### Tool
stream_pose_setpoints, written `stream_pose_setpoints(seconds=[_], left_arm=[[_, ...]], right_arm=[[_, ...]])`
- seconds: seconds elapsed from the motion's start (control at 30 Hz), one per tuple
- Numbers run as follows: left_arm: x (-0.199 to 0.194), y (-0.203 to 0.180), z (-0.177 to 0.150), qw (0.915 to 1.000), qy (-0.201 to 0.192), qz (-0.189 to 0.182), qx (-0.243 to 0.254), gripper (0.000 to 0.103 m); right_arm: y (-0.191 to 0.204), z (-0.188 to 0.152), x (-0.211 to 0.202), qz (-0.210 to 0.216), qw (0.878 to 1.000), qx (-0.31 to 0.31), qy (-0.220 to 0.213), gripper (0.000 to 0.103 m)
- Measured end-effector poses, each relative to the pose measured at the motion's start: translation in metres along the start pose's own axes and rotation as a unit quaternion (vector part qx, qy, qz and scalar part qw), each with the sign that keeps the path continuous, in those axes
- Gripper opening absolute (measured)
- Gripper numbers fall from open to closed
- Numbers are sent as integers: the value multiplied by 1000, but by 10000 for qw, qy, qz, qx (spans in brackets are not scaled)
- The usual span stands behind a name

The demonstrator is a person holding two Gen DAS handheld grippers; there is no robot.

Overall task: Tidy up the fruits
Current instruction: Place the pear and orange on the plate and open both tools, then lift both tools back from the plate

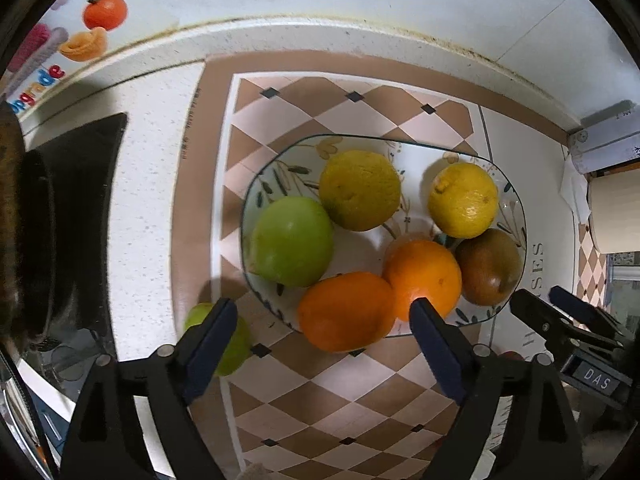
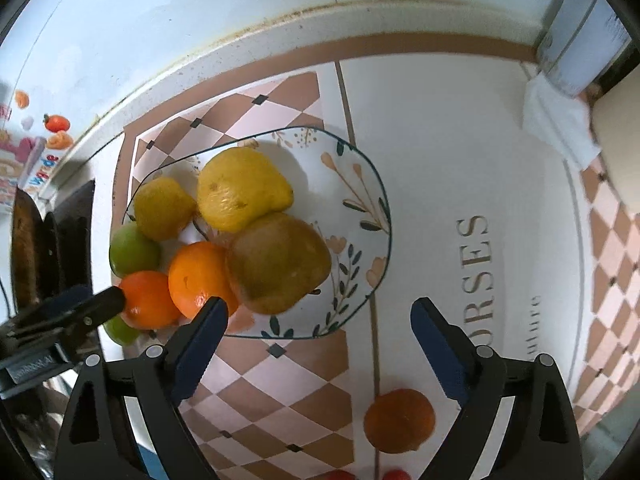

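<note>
A floral plate [image 1: 280, 172] [image 2: 360, 184] holds two yellow lemons [image 1: 360, 190] [image 2: 240, 188], a green apple [image 1: 292, 242] [image 2: 134, 250], two oranges [image 1: 346, 312] [image 2: 198, 276] and a brownish fruit [image 1: 490, 266] [image 2: 278, 262]. My left gripper [image 1: 324, 316] is open and empty above the plate's near edge. A second green fruit [image 1: 236, 344] lies off the plate behind its left finger. My right gripper [image 2: 316, 316] is open and empty beside the plate; it also shows in the left wrist view [image 1: 540, 304]. A loose orange [image 2: 399, 420] lies on the mat below it.
The checkered placemat [image 1: 320, 408] [image 2: 460, 160] covers the counter. A black stove and dark pan [image 1: 60, 220] stand at the left. A paper towel roll [image 1: 616, 208] is at the right by the wall. Small red fruits [image 2: 396, 474] sit at the bottom edge.
</note>
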State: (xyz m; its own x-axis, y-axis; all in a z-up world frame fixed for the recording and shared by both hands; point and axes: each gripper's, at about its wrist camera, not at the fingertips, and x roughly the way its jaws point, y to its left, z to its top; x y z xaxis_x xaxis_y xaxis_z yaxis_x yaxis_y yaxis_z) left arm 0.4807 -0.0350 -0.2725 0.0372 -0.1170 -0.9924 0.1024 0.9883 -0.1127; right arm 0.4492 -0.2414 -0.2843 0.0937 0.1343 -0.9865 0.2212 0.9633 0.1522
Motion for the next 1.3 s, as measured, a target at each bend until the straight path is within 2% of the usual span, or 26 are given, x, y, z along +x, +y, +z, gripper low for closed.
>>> stream_pose_setpoints(seconds=[0.27, 0.77, 1.3], left_arm=[[-34, 5, -23, 9973, -641, 364, 51, 95], [-107, -1, -90, 9865, -1598, 348, 88, 95], [-180, -13, -156, 9746, -2212, 232, 244, 95]], right_arm=[[9, -26, -32, -433, 9982, -263, -331, 95], [26, -87, -110, -349, 9936, -472, -968, 95], [36, -161, -207, -176, 9818, -629, -1781, 95]])
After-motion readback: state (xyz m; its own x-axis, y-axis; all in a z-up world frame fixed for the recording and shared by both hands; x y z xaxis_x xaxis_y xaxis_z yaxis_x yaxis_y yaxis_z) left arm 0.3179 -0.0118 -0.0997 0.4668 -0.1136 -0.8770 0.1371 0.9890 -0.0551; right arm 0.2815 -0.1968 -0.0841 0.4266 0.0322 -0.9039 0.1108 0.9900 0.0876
